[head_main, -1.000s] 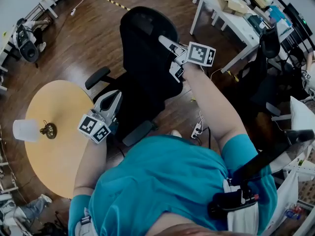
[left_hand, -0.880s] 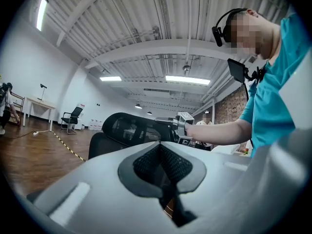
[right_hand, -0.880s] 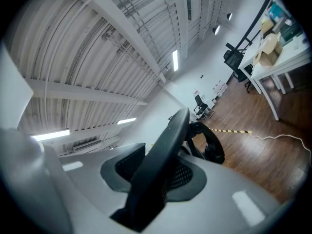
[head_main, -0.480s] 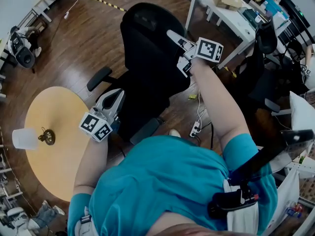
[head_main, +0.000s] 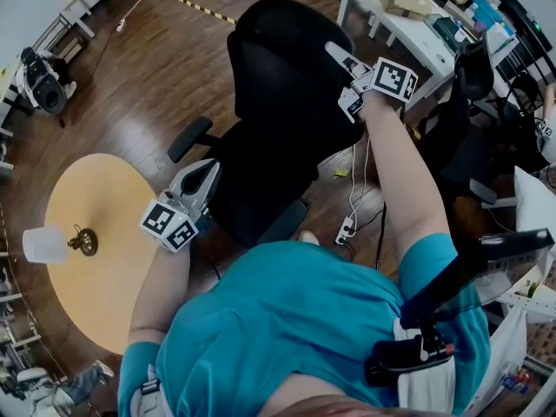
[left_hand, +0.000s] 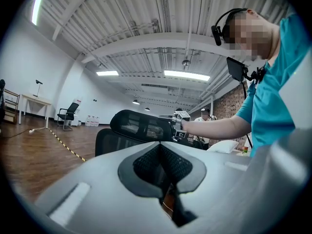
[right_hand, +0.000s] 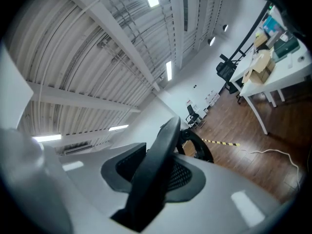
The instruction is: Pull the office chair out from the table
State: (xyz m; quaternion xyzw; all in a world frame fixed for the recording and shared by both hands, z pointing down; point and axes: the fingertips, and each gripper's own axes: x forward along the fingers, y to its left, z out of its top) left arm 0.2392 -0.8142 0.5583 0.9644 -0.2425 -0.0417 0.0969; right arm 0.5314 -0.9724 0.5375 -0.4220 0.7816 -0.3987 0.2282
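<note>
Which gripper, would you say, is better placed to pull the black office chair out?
Right: the right gripper, jaws just tightened, clamps the black office chair's backrest; the left gripper is shut, empty.

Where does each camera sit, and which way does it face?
Head view: on the head, steeply down at office chair and round table; both arms, left gripper, right gripper show.
Left gripper view: on that gripper, level toward the backrest; right arm shows.
Right gripper view: on its gripper, along jaws just tightened on the backrest.
All share the office chair.
</note>
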